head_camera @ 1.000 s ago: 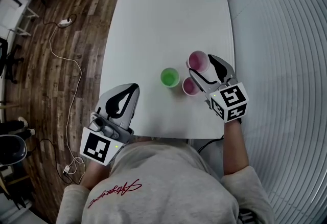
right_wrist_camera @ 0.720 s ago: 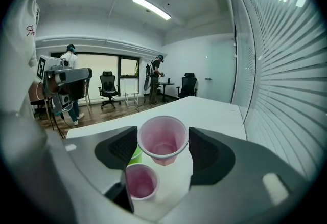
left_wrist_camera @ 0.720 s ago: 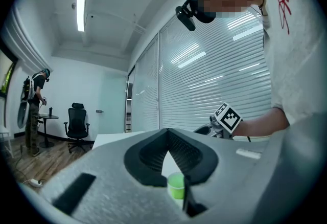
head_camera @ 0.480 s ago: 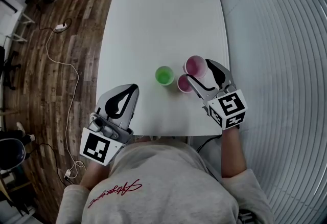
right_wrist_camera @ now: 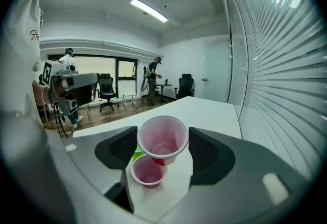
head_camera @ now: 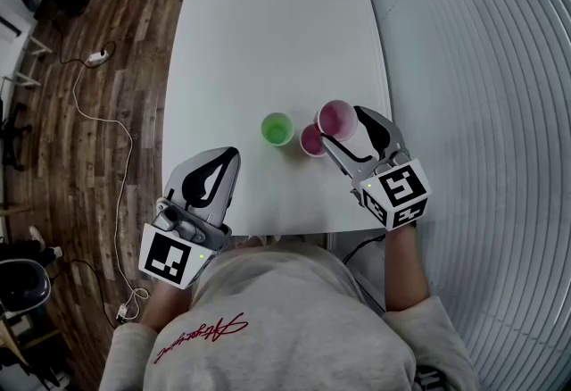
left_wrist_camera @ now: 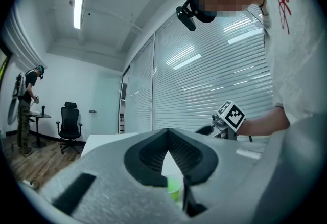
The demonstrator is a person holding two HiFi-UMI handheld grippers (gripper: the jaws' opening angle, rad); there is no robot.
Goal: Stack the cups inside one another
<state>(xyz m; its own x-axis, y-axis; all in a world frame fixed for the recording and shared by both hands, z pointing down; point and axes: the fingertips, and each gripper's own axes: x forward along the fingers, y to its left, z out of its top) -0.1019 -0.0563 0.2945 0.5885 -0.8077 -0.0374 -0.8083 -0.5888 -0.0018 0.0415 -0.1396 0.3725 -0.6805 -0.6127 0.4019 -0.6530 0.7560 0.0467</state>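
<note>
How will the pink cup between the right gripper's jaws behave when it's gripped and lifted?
The pink cup looks thin and translucent, so it's probably very light and may buckle if the right gripper squeezes hard. Its smooth, tapered sides could let it slip downward. Apparently empty and widest at the rim, it would likely tip easily when nudged.

An office, with swivel chairs (left_wrist_camera: pixel 68 120) and blinds (head_camera: pixel 482 112).
</note>
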